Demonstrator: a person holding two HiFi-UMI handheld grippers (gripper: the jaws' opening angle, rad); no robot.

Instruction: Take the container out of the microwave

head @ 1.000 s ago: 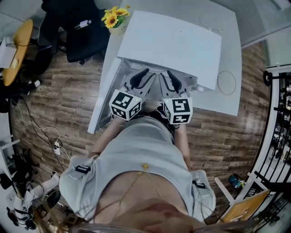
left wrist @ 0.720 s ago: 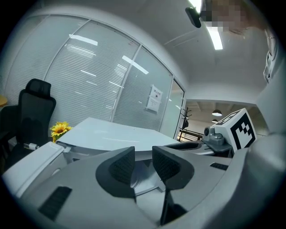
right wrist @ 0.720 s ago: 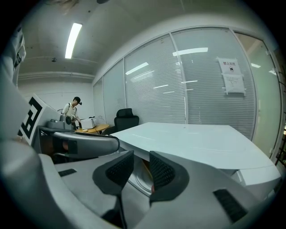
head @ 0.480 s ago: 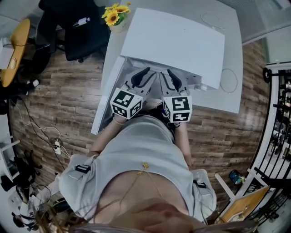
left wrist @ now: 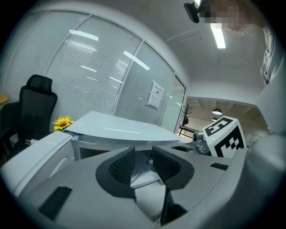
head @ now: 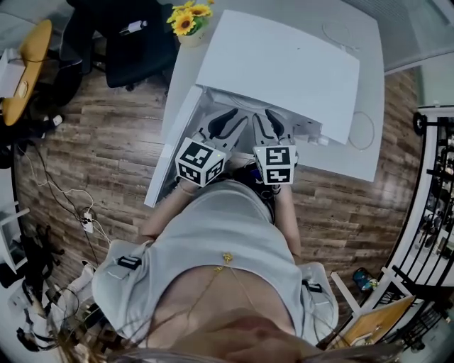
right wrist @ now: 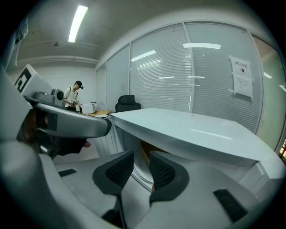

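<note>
A white microwave (head: 284, 71) stands on a white table (head: 365, 163), its door (head: 174, 149) swung open to the left. Both grippers reach side by side into its opening. In the left gripper view my left gripper (left wrist: 143, 163) has its jaws drawn to a narrow gap, with the white round container (left wrist: 144, 175) wall between the pads. My right gripper (right wrist: 141, 167) is drawn in the same way around a curved white rim of the container (right wrist: 136, 175). From the head view only the two grippers (head: 230, 117) (head: 269, 117) show; the container is hidden under the microwave's top.
A pot of yellow sunflowers (head: 188, 18) sits at the table's far left corner. A black office chair (head: 128, 42) stands beyond it. Cables (head: 78, 213) trail over the wood floor on the left. A person (right wrist: 73, 96) stands far off in the room.
The head camera has shifted slightly. Both grippers stay at the microwave's opening in nearly the same place.
</note>
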